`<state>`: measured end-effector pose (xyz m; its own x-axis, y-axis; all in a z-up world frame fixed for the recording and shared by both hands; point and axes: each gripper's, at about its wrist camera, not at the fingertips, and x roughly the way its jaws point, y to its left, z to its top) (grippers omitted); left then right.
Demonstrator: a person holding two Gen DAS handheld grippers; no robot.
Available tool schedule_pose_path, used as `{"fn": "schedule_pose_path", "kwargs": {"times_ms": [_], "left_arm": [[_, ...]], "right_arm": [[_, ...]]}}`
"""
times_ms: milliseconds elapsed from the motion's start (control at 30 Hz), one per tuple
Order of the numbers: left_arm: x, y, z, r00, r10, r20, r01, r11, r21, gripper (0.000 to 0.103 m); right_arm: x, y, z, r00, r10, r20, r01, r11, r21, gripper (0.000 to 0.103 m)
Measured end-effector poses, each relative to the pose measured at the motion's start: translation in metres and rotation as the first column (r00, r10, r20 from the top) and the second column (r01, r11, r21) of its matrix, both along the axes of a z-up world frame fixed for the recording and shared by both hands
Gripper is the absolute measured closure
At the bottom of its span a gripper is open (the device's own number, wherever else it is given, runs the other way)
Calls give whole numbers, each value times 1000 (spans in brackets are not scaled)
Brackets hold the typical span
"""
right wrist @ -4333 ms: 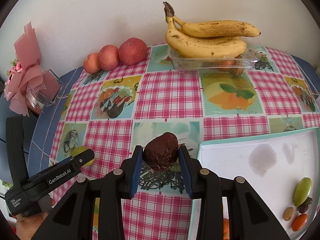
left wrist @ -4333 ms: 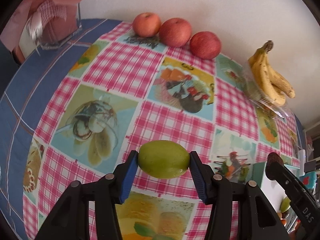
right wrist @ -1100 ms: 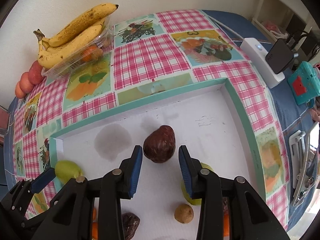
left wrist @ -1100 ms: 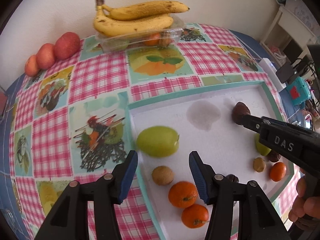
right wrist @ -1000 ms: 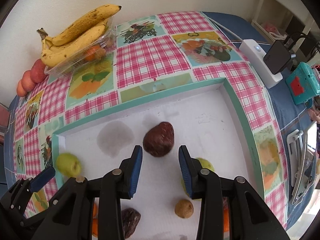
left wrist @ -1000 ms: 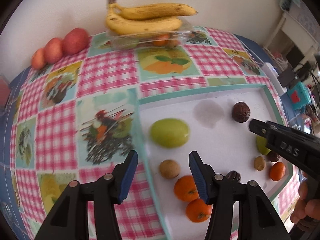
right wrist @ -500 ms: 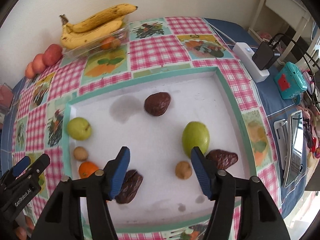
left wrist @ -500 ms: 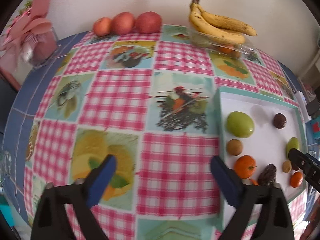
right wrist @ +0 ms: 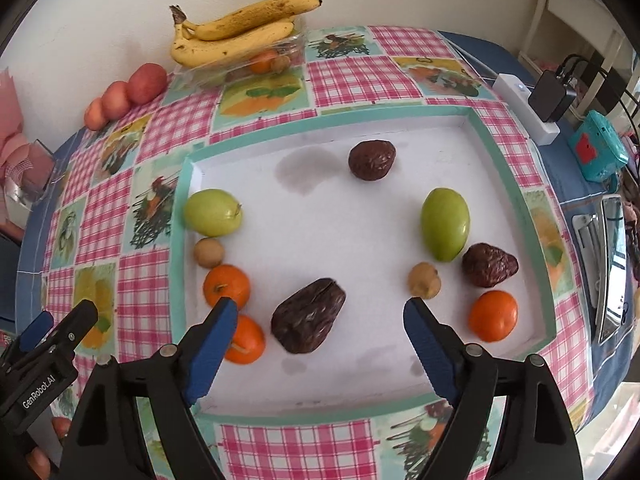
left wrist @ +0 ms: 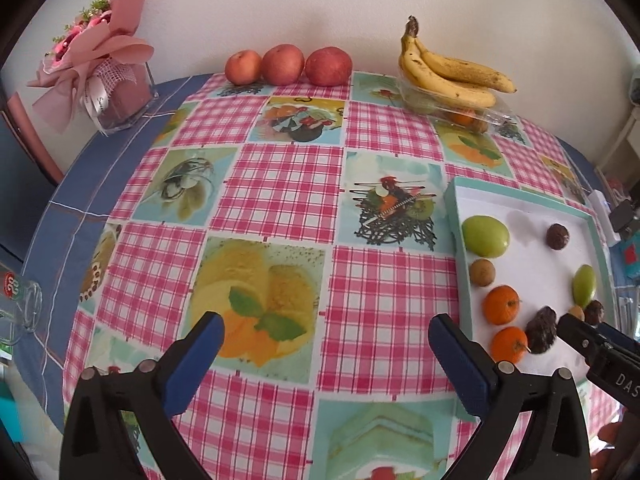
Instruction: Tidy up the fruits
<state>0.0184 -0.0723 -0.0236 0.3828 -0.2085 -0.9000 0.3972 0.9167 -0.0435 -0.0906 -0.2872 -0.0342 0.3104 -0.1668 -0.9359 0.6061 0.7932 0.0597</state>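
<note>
Overhead, the right gripper [right wrist: 316, 318] hangs with jaws spread wide and empty above the tray [right wrist: 516, 184], where green and brown fruits lie apart. Left gripper [left wrist: 326, 340], jaws likewise released, hovers over the worktop [left wrist: 280, 184] beside the tray's left edge.

From my station I could read "GenRobot.AI" printed in white on the black body of the left gripper [right wrist: 44, 344], seen at the lower left edge of the right wrist view. In the left wrist view, the right gripper [left wrist: 600, 356] carried the white letters "DAS", cut off by the frame edge. A red round label on the glass [left wrist: 20, 304] at the far left showed digits, perhaps "28", too blurred to confirm.
</note>
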Motion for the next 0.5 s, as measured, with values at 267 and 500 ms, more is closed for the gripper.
{"fn": "schedule_pose_path", "kwargs": {"times_ms": [267, 500], "left_arm": [[-20, 11, 21, 999, -22, 37, 23, 999, -33, 0], [-35, 14, 34, 991, -7, 131, -2, 998, 64, 0]], "right_arm": [[-11, 19, 12, 999, 31, 37, -30, 999, -12, 15], [-20, 34, 22, 997, 69, 25, -67, 996, -59, 15]]}}
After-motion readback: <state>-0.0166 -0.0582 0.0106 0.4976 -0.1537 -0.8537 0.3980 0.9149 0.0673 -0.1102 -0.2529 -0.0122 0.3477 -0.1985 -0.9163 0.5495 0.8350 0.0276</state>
